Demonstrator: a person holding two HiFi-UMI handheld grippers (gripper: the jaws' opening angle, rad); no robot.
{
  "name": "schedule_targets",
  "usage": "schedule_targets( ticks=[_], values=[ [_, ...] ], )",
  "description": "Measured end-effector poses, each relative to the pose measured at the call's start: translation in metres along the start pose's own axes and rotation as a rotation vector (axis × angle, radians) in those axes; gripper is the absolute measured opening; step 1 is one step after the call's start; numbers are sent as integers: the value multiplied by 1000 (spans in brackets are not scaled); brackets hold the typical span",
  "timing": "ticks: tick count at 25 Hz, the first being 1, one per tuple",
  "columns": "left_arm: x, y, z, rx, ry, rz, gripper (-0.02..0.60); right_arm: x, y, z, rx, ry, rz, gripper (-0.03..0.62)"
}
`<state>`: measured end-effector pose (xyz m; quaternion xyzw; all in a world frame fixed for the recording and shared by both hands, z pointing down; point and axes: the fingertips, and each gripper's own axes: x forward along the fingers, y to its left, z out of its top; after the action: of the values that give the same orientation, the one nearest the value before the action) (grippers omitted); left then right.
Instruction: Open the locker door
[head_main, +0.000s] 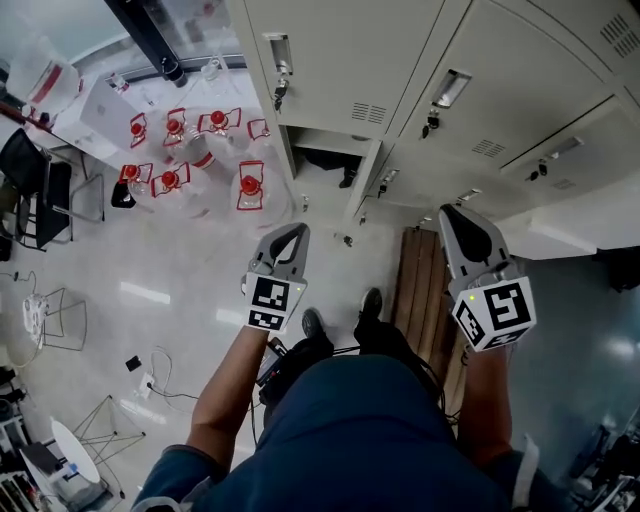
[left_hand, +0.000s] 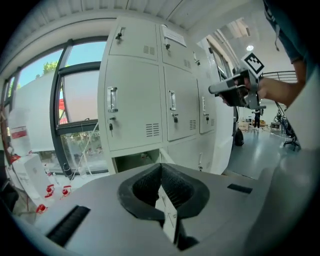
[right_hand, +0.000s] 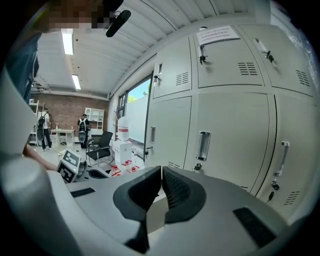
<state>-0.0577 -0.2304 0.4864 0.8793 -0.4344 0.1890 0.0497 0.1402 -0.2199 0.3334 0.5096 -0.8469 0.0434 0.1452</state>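
Glossy floor (head_main: 190, 300) lies underfoot; left gripper (head_main: 298, 230) has its jaws clenched on nothing; right gripper (head_main: 449, 212) is likewise pressed together, empty; both point toward pale lockers (head_main: 340, 60) ahead, well apart; beyond and between them, one low locker door (head_main: 366, 185) stands ajar.

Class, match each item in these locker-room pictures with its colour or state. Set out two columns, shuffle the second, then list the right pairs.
Column one:
1. left claw
2. jug caps
3. bottom locker door
4. chair

Column two:
a. red
b. black
c. shut, nothing in it
d. ajar

Pairs: 1-c, 2-a, 3-d, 4-b
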Motion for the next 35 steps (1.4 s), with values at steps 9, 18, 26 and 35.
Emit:
schedule_targets(
  ticks=[9, 18, 26, 35],
  values=[
    [-52, 20, 83, 43, -137, 28, 17, -12, 15, 37, -22, -56, 25, 37],
    [-101, 44, 142, 79, -224, 75, 17, -22, 34, 71, 5, -118, 86, 37],
    [-135, 73, 169, 81, -279, 133, 17, -23, 49, 80, -46, -120, 100, 35],
    [-150, 87, 165, 66, -289, 161, 17, -14, 61, 82, -52, -110, 120, 34]
  ],
)
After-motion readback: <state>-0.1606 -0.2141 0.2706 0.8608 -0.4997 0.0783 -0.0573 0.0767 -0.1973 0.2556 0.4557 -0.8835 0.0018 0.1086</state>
